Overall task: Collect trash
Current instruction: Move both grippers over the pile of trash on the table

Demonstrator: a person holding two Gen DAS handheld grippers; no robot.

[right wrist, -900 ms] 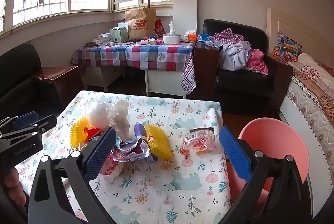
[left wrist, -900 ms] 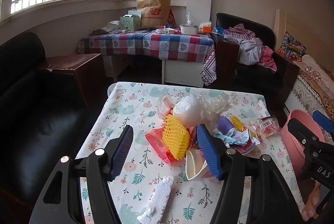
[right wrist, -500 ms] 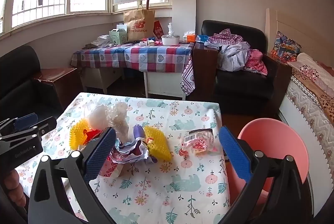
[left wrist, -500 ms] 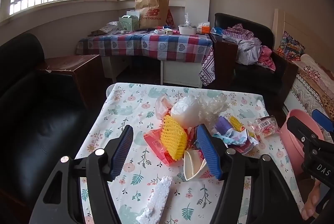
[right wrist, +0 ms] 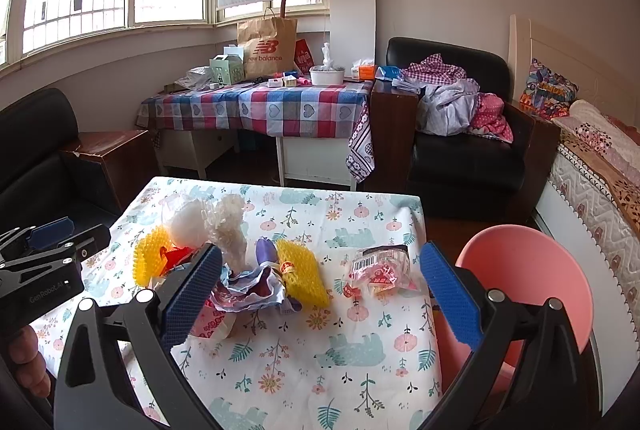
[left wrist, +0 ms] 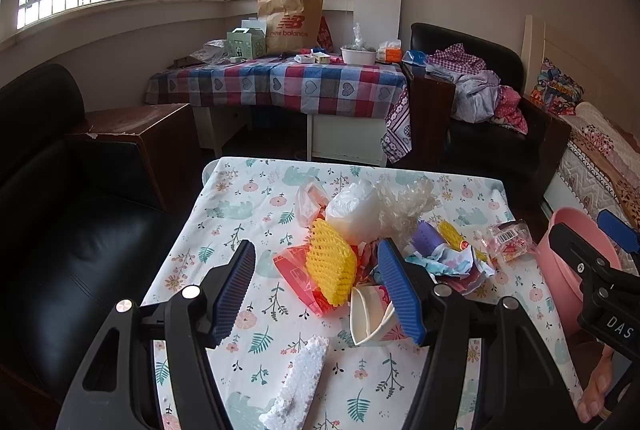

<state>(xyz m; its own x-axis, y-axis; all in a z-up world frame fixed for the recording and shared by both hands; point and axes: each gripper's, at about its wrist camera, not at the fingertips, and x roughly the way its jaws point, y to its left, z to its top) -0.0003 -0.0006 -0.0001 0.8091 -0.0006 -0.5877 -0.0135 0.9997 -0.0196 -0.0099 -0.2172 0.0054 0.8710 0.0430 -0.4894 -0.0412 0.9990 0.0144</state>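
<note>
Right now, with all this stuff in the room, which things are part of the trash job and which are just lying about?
Part of the job:
- yellow foam net
- crushed paper cup
- white foam strip
- barcoded snack wrapper
- crumpled clear plastic
- pink bin

Just lying about:
- brown paper bag
- white bowl
- clothes on the armchair

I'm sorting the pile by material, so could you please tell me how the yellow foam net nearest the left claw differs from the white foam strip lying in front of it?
The yellow foam net is bright yellow with an open mesh; the white foam strip is white and solid. The net is a rounded sleeve resting on a red wrapper in the pile; the strip is long, flat and lies alone on the tablecloth. Neither is held.
</note>
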